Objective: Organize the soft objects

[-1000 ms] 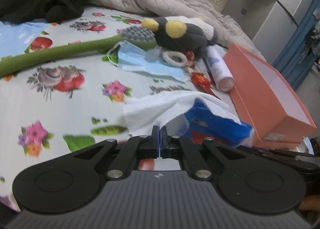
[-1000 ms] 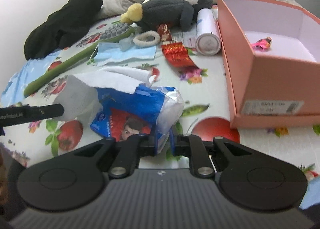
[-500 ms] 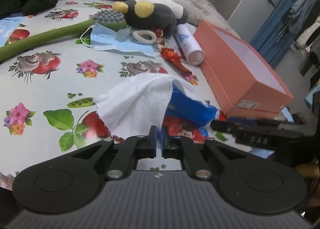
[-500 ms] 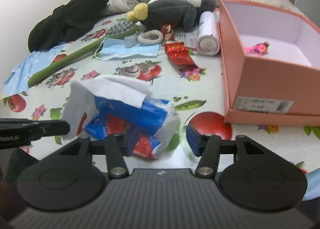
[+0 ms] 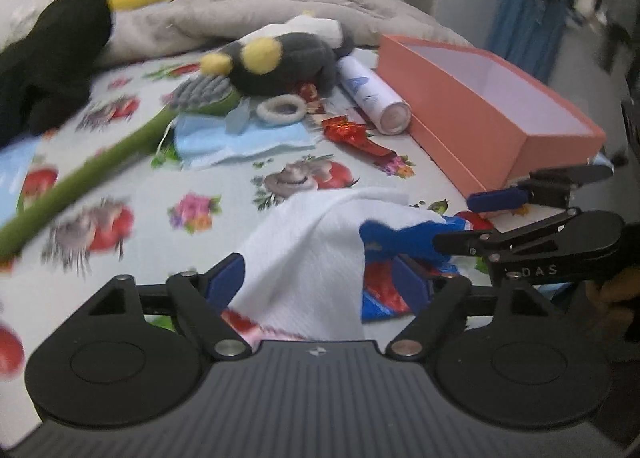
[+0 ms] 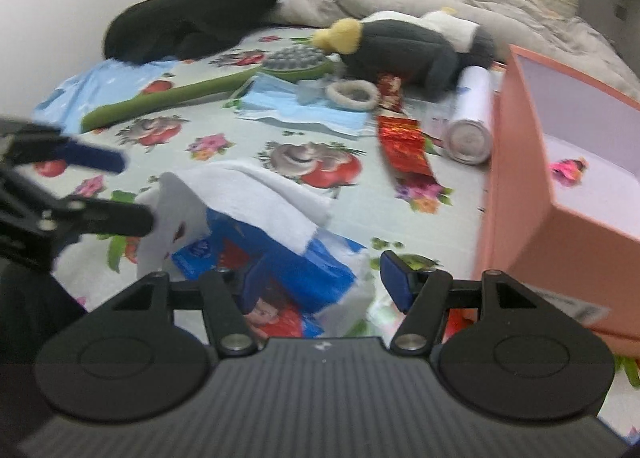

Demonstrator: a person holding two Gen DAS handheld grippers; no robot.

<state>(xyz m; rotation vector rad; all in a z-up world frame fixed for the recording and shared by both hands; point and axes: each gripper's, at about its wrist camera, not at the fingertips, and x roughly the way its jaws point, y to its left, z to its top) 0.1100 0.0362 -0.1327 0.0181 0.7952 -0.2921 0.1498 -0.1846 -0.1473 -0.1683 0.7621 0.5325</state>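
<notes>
1. Blue pads of your left gripper (image 5: 318, 284) have just been opening and now stand wide either side of the white tissue (image 5: 308, 254) at the bottom centre of the left view. They press nothing, so the loose sheet can slide off or snag a finger as you pull away.
2. Your right gripper (image 6: 326, 282) has also just been opening. About half spread, it straddles the tissue pack (image 6: 280, 274) low in the right view without clamping it. Close now and you may pinch only the crinkly wrapper and tear it, or drag the pack.
3. Mid frame, the red wrapper (image 6: 404, 142) and mask (image 6: 300, 106) lie flat and thin, so a sweep toward them could scatter them.
4. Right of frame, the box (image 6: 560, 218) wall stands near the pack, and a careless lift could knock it.
5. Farther back, the plush (image 6: 404, 46) leans on the bottle (image 6: 472, 122), which may roll if you tug the toy.
</notes>
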